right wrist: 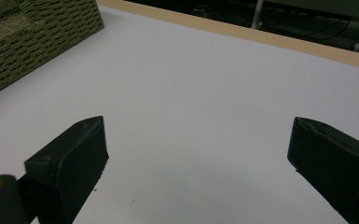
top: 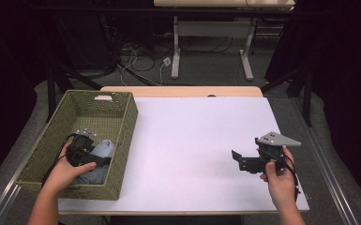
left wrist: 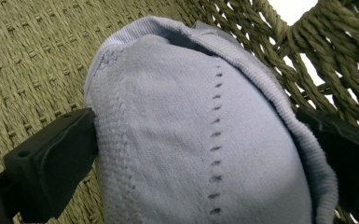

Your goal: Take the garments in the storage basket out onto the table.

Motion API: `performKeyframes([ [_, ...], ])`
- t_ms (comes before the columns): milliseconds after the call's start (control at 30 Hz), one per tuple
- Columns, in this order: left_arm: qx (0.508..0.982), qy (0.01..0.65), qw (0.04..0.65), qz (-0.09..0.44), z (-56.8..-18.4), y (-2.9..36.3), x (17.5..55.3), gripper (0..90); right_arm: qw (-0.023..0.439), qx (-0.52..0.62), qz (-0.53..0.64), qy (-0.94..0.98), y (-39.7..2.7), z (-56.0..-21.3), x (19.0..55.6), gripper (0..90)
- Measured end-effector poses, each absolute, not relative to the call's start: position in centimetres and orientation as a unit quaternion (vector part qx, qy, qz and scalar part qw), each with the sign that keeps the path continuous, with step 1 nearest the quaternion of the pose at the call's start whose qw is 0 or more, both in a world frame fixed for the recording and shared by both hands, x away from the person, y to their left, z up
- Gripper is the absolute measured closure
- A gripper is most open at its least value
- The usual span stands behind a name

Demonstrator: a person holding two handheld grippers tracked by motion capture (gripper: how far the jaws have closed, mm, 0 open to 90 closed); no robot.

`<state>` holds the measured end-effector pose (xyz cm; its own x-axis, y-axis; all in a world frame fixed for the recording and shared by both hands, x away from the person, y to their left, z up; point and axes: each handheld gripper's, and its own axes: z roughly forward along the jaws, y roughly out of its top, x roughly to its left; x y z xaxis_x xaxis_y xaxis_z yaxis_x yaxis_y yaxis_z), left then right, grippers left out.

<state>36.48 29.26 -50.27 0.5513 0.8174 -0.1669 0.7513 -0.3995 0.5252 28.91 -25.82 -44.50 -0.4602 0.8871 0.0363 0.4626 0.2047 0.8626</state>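
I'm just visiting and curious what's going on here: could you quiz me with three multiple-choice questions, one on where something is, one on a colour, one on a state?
1. Where is the knitted cloth?
A. In the woven basket
B. On the white table top
C. On the floor

2. What colour is the cloth?
A. Red
B. Light blue
C. Black

3. How is the right claw?
A. Shut on the cloth
B. Shut on a cup
C. Open, holding nothing

A: the left claw grips it inside the basket.
B: its knit shows pale blue.
C: its jaws stand apart above the bare table.
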Motion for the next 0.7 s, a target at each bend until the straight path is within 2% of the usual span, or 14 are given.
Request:
performKeyframes([
  [267,0.838,0.465,0.281,0.051,-50.38,29.31,36.56,9.7,0.244,0.459,0.431,0.738,-25.73,-44.68,29.0,4.7],
  [367,0.838,0.466,0.278,0.051,-50.47,29.32,36.6,16.5,0.244,0.459,0.431,0.738,-25.71,-44.73,29.07,5.0],
  [400,0.842,0.461,0.275,0.048,-50.45,29.5,36.71,21.5,0.243,0.46,0.432,0.737,-25.7,-44.74,29.07,5.0],
  [500,0.843,0.459,0.276,0.051,-50.49,29.52,36.65,26.7,0.242,0.462,0.43,0.737,-25.69,-44.77,29.07,5.1],
  [533,0.845,0.457,0.274,0.051,-50.46,29.46,36.6,32.2,0.243,0.462,0.428,0.738,-25.7,-44.79,29.08,5.2],
  [700,0.848,0.451,0.271,0.058,-50.49,29.33,36.54,38.9,0.242,0.46,0.428,0.739,-25.67,-44.79,29.08,6.4],
])
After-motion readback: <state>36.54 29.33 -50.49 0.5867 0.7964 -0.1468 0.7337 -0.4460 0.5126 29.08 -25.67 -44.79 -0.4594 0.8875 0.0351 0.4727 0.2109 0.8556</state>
